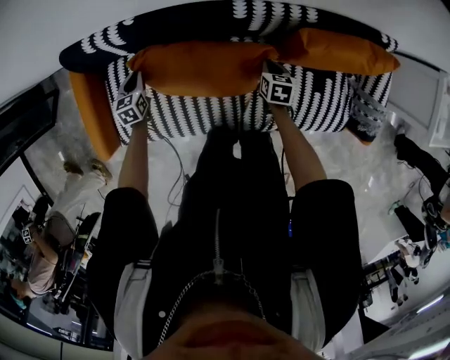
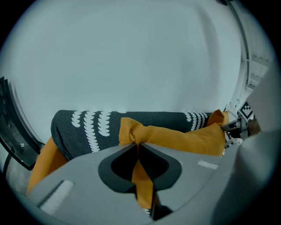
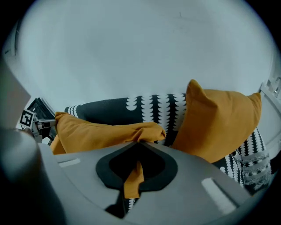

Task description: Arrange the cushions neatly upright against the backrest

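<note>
Black-and-white patterned sofa [image 1: 320, 98] ahead of me, white wall behind it. A second orange cushion [image 1: 337, 50] stands at the right against the backrest [image 1: 211, 15], just beside the one I hold. A third orange cushion [image 1: 95, 116] is at the sofa's left end. The held orange cushion [image 1: 200, 67] hangs lengthwise over the seat, in front of the backrest. Both my arms reach out forward. Left tool [image 2: 137, 145] is clamped on its left corner, right tool [image 3: 138, 143] on its right corner.

I can read no words, numbers or brands anywhere; the left marker cube [image 1: 131, 107] and right marker cube [image 1: 276, 88] carry only black-and-white square patterns.
</note>
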A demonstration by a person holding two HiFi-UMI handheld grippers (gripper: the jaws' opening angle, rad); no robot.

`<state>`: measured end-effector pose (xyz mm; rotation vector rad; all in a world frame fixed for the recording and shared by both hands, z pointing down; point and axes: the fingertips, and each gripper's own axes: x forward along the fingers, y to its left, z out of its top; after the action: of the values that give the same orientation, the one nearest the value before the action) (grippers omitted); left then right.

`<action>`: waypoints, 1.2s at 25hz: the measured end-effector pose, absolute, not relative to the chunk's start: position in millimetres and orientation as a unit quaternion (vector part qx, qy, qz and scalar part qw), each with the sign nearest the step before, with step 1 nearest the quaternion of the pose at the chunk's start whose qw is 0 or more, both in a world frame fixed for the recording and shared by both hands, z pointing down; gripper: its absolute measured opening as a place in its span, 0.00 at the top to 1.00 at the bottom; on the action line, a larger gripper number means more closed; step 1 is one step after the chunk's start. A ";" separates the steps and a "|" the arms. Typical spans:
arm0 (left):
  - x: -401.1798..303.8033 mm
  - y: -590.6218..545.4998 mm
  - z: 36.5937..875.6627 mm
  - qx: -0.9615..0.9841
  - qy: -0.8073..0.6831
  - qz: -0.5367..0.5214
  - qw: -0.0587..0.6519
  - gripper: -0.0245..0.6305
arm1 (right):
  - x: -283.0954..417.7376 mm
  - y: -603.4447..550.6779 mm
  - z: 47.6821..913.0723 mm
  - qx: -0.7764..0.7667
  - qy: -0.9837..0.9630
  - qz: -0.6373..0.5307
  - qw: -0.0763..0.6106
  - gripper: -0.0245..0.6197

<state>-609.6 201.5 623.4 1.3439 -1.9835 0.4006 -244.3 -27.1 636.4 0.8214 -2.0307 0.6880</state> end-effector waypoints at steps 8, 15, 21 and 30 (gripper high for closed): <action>-649.8 201.1 617.4 0.498 -0.787 0.138 0.336 0.91 | -302.8 -54.4 629.8 0.309 -0.831 0.244 0.393 0.95; -664.9 207.3 627.1 0.481 -0.787 0.159 0.352 0.88 | -328.4 -62.8 643.5 0.282 -0.830 0.258 0.406 0.93; -663.9 208.8 601.8 0.448 -0.821 0.151 0.320 0.69 | -299.9 -73.2 615.0 0.321 -0.824 0.206 0.417 0.79; -560.1 211.1 556.8 0.527 -0.788 0.160 0.276 0.69 | -230.7 -5.1 535.5 0.324 -0.855 0.166 0.370 0.93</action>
<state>-560.1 211.1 556.8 1.4142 -2.1163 0.4299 -230.7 -5.1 535.5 0.8311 -2.1921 0.4250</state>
